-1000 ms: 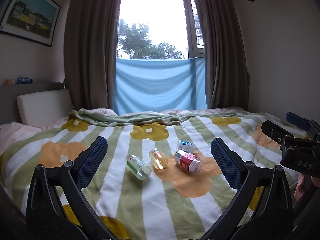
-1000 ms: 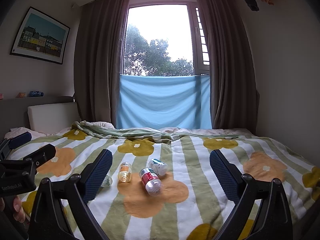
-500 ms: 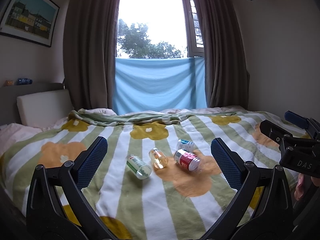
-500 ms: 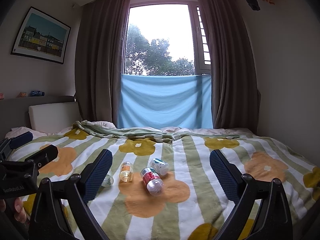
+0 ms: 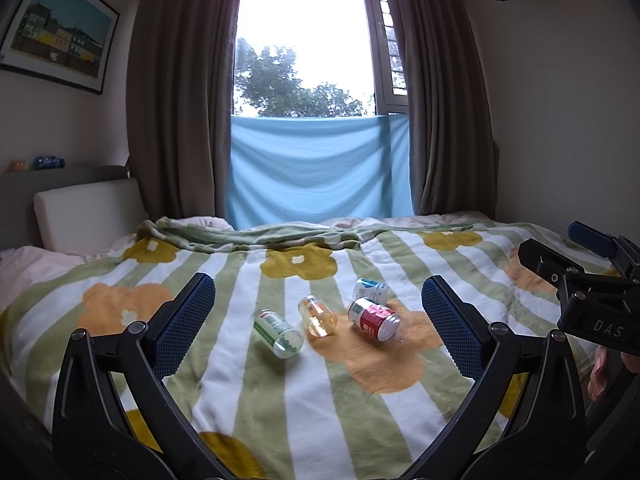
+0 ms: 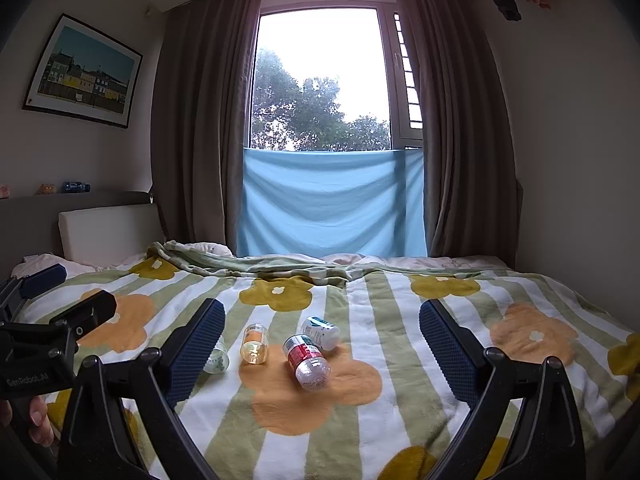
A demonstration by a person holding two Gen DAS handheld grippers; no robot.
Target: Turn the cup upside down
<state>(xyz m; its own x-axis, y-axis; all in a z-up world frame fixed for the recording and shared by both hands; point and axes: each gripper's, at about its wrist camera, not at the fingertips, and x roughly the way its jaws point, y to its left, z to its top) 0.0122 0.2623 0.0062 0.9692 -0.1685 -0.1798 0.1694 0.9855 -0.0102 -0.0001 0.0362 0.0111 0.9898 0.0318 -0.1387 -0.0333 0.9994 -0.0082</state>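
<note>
Several small clear plastic cups lie on their sides on a flowered, striped blanket. One has a green label, one an orange label, one a red label and one a blue-white label. In the right wrist view the same cups appear: red, orange, blue-white, and the green one half hidden behind a finger. My left gripper is open, well short of the cups. My right gripper is open too, holding nothing.
The blanket covers a bed with a white headboard cushion at left. Dark curtains and a blue cloth frame the window behind. The other gripper shows at the right edge and the left edge, each held by a hand.
Both views have shifted only slightly; the cups lie where they were and both grippers stay open.
</note>
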